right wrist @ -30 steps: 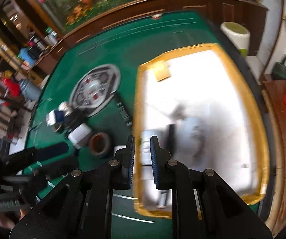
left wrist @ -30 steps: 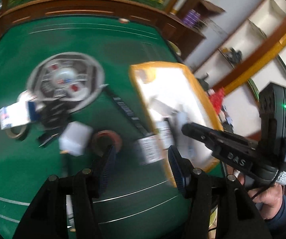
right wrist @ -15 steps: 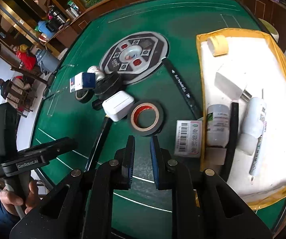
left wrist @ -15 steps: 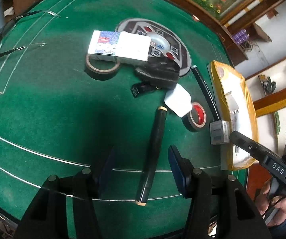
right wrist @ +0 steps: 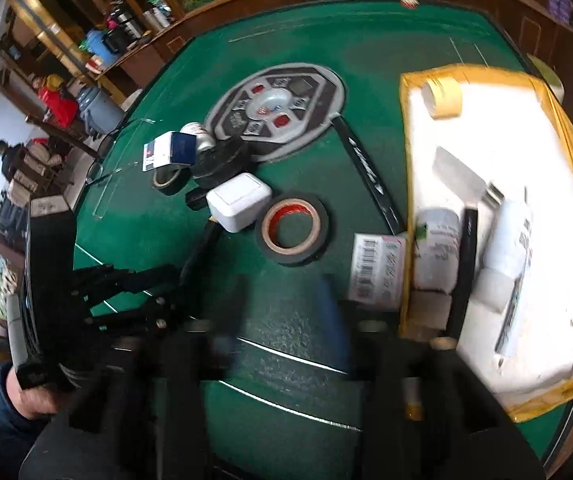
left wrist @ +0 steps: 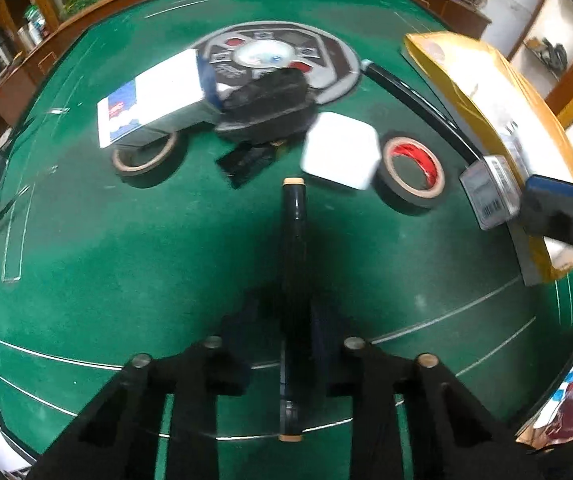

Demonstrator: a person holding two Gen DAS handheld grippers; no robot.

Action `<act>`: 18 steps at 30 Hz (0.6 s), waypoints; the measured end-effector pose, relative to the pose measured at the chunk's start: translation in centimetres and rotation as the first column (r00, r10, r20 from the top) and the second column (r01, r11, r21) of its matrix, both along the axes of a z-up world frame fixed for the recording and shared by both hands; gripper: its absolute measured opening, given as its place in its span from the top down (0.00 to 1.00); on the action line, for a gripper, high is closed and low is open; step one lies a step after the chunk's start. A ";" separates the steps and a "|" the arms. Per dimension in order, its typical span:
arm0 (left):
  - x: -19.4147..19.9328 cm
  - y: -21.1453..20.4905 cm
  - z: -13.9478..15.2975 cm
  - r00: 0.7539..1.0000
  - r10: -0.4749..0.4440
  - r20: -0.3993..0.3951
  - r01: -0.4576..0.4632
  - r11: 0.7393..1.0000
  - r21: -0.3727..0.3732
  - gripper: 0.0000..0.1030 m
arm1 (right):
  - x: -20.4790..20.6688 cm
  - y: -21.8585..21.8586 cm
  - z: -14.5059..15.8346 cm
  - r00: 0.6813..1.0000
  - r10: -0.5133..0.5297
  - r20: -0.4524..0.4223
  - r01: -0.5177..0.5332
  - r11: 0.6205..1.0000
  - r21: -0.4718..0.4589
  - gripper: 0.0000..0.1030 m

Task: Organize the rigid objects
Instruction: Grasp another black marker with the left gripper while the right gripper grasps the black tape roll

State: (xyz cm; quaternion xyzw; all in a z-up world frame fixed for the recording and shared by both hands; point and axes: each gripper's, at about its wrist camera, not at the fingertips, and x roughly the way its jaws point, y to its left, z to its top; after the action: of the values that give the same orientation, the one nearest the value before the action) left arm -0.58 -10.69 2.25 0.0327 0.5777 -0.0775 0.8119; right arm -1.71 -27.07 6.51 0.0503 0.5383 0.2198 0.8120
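Note:
A long black tube with tan ends (left wrist: 293, 280) lies on the green felt table (left wrist: 126, 240), pointing away from me. My left gripper (left wrist: 286, 320) straddles its near half, fingers close on both sides; motion blur hides whether they touch it. In the right wrist view my right gripper (right wrist: 286, 312) is open and empty, blurred, above the felt in front of a black tape roll with a red core (right wrist: 292, 228). The left gripper (right wrist: 146, 280) and the tube (right wrist: 202, 248) show at its left. A yellow-rimmed white tray (right wrist: 558, 128) holds bottles and tools.
A white box (left wrist: 340, 150), black case (left wrist: 266, 108), blue-white carton (left wrist: 154, 104), tan tape roll (left wrist: 144, 156), round grey console (right wrist: 278, 108), long black strip (right wrist: 370, 176) and barcode box (right wrist: 378, 268) crowd the mid-table. A masking tape roll (right wrist: 444, 96) sits in the tray.
My left gripper has moved forward and down over the black tube and narrowed around it. My right gripper has opened from shut and moved closer to the table.

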 end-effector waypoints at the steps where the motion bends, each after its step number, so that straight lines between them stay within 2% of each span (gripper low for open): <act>1: 0.0 0.4 0.0 1.000 0.009 0.003 -0.009 1.000 -0.007 0.83 | 0.0 0.3 0.1 1.000 0.012 0.010 -0.012 1.000 -0.002 0.44; 3: 0.1 1.3 -0.1 1.000 0.013 0.008 -0.013 1.000 -0.011 0.83 | 0.2 1.4 0.3 0.998 0.055 0.032 -0.055 0.998 -0.028 0.44; 6: 0.1 1.3 -0.2 1.000 0.011 0.018 -0.011 1.000 -0.003 0.83 | 1.0 3.3 -0.1 0.990 0.130 0.047 -0.124 0.985 -0.121 0.44; 12: -0.1 1.1 -0.5 1.000 -0.003 0.026 0.003 1.000 0.009 0.83 | 3.7 6.2 -3.0 0.973 0.232 -0.019 -0.229 0.943 -0.242 0.44; 14: 0.1 1.1 -0.5 1.000 -0.005 0.026 0.005 1.000 0.009 0.83 | 4.4 6.7 -4.0 0.970 0.240 -0.036 -0.241 0.932 -0.271 0.42; 18: 0.1 1.0 -0.4 1.000 -0.009 0.028 0.009 1.000 0.011 0.83 | 4.9 7.6 -4.0 0.966 0.260 -0.004 -0.248 0.916 -0.316 0.42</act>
State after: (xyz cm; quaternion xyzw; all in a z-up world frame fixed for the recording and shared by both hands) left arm -0.47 -9.70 1.82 0.0407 0.5665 -0.0775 0.8194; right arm 3.15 -19.45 2.49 -0.1538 0.5530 0.2357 0.7842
